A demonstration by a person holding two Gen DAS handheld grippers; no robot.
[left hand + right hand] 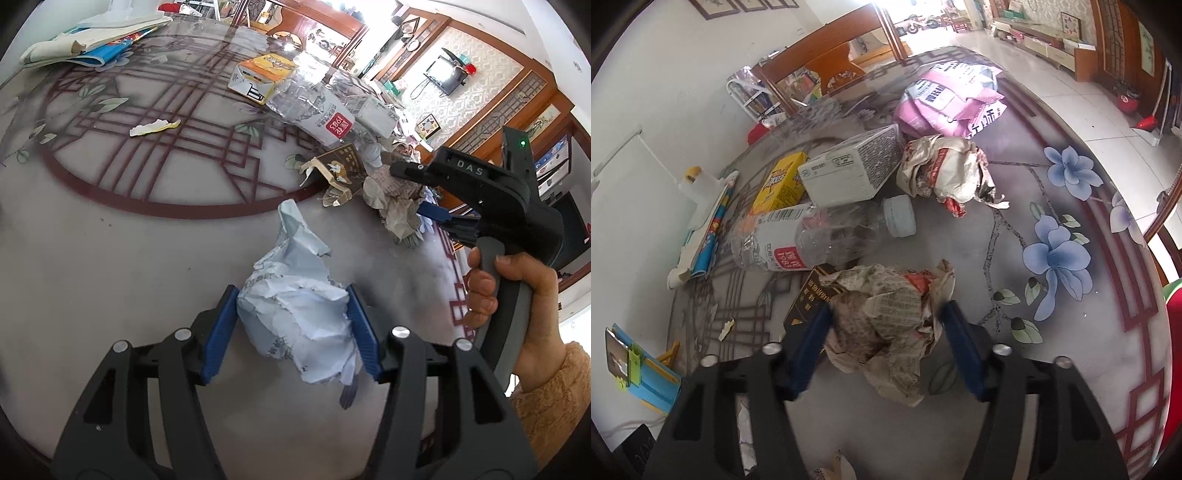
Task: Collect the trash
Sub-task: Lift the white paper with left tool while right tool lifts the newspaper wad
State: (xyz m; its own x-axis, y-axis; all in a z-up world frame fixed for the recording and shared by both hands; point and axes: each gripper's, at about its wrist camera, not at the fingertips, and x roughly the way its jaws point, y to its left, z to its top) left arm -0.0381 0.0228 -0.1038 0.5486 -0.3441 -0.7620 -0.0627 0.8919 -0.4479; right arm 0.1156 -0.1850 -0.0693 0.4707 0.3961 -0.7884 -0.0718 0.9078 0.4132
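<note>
My left gripper [291,328] is shut on a crumpled white paper ball [299,317], just above the round glass table [110,236]. My right gripper [886,347] is shut on a crumpled newspaper wad [886,325]; it also shows in the left wrist view [397,206], held by the right gripper [432,218] at the table's right edge. Other trash lies on the table: a crushed plastic bottle [812,236], a yellow carton [783,184], a white box [849,170], a second newspaper wad [945,170], a dark brown torn box [341,170] and a paper scrap [153,127].
A pink bag [949,103] lies at the far side of the table. Books and papers [88,40] are stacked at the table's far left. A blue folder with clips [646,380] sits at the near left. Chairs and tiled floor surround the table.
</note>
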